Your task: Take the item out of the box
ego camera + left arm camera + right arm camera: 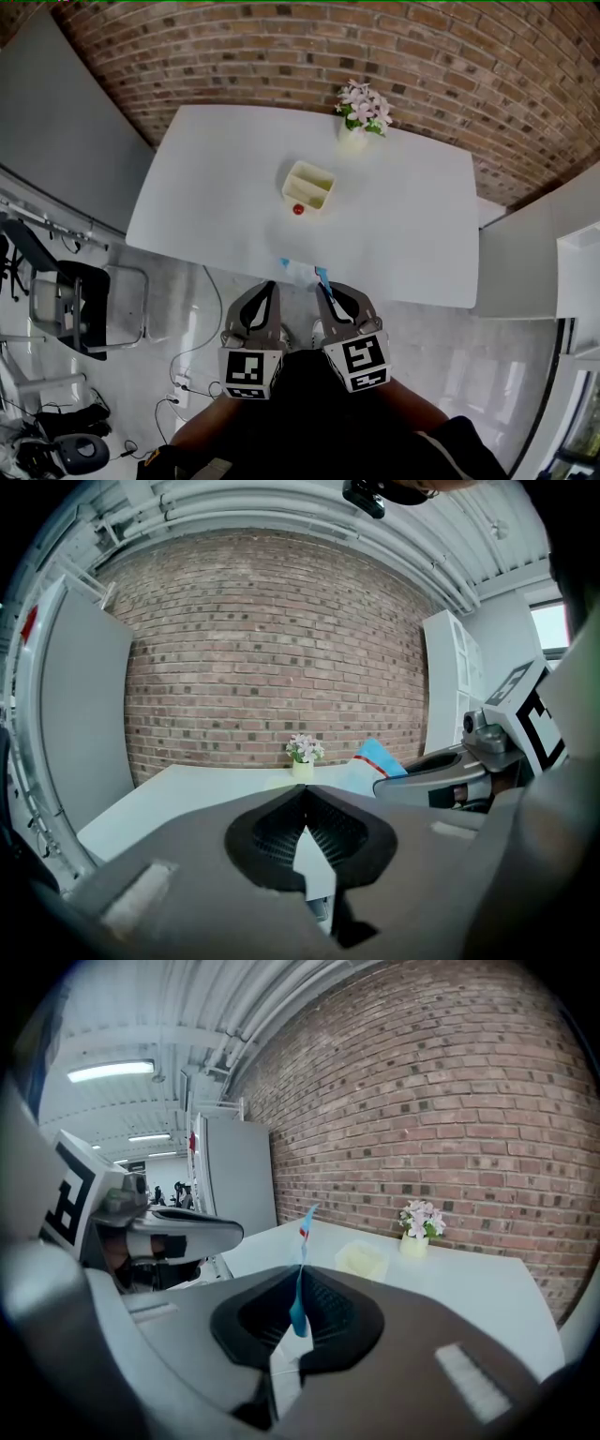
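Right gripper (pixel 300 1277) fingers clenched on blue-and-white packet (pixel 300 272), left gripper (pixel 302 792) fingers pinched shut on its pale end

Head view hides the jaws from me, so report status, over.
Right gripper shut on blue-and-white packet. Left gripper jaws together beside it, grip unclear. Packet well clear of yellow box. Nothing in the way.
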Demonstrator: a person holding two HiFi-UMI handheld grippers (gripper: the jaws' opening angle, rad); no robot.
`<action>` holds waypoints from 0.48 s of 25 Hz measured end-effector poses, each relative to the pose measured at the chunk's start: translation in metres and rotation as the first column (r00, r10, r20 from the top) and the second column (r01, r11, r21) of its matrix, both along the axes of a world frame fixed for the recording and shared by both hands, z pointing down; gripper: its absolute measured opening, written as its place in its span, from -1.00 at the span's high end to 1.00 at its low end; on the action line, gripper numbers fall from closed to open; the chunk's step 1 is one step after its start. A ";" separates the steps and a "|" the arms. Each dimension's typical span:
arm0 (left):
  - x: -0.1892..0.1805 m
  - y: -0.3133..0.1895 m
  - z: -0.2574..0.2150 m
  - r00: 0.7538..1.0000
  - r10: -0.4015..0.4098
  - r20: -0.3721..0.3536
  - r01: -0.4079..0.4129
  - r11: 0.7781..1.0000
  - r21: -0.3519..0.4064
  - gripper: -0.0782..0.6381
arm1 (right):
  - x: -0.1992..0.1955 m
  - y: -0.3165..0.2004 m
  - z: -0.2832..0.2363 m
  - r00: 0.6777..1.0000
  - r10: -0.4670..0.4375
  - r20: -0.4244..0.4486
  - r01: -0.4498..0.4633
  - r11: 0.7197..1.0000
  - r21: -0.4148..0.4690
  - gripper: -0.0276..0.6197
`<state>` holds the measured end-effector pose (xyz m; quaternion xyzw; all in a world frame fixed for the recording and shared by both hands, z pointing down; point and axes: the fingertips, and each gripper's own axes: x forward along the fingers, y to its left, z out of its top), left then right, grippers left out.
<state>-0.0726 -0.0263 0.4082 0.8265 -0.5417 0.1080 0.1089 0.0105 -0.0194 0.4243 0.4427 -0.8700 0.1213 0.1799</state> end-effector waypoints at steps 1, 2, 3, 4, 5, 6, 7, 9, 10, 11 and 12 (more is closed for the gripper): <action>-0.002 0.001 0.001 1.000 0.003 -0.001 -0.003 1.000 -0.003 0.77 | -0.002 0.001 0.001 1.000 0.003 0.000 -0.003 1.000 -0.003 0.91; -0.004 0.002 0.002 1.000 0.006 -0.002 -0.006 1.000 -0.006 0.77 | -0.004 0.003 0.002 1.000 0.006 -0.001 -0.006 1.000 -0.006 0.91; -0.006 0.002 0.003 1.000 0.010 -0.003 -0.010 1.000 -0.008 0.77 | -0.005 0.003 0.003 1.000 0.012 -0.003 -0.012 1.000 -0.010 0.91; -0.007 0.002 0.003 1.000 0.013 -0.004 -0.013 1.000 -0.007 0.77 | -0.005 0.004 0.005 1.000 0.019 -0.005 -0.019 1.000 -0.013 0.91; -0.008 0.002 0.003 1.000 0.016 -0.004 -0.016 1.000 -0.005 0.77 | -0.006 0.004 0.006 1.000 0.026 -0.006 -0.026 1.000 -0.013 0.91; -0.009 0.002 0.003 1.000 0.020 -0.004 -0.020 1.000 -0.004 0.77 | -0.006 0.004 0.006 1.000 0.031 -0.005 -0.031 0.999 -0.012 0.91; -0.010 0.002 0.003 1.000 0.023 -0.003 -0.023 1.000 -0.004 0.77 | -0.007 0.005 0.005 0.999 0.034 -0.003 -0.034 0.999 -0.011 0.91; -0.011 0.002 0.004 1.000 0.030 -0.004 -0.030 1.000 -0.004 0.77 | -0.009 0.006 0.005 0.999 0.035 -0.001 -0.035 0.999 -0.012 0.91; -0.011 0.002 0.004 0.999 0.033 -0.004 -0.033 0.999 -0.004 0.77 | -0.010 0.007 0.005 0.999 0.034 -0.003 -0.034 0.999 -0.011 0.91; -0.011 0.002 0.004 0.999 0.036 -0.005 -0.036 0.999 -0.004 0.77 | -0.012 0.008 0.005 0.999 0.032 -0.006 -0.032 0.999 -0.010 0.91; -0.012 0.002 0.004 0.999 0.039 -0.006 -0.039 0.999 -0.004 0.77 | -0.013 0.008 0.005 1.000 0.028 -0.010 -0.029 1.000 -0.009 0.91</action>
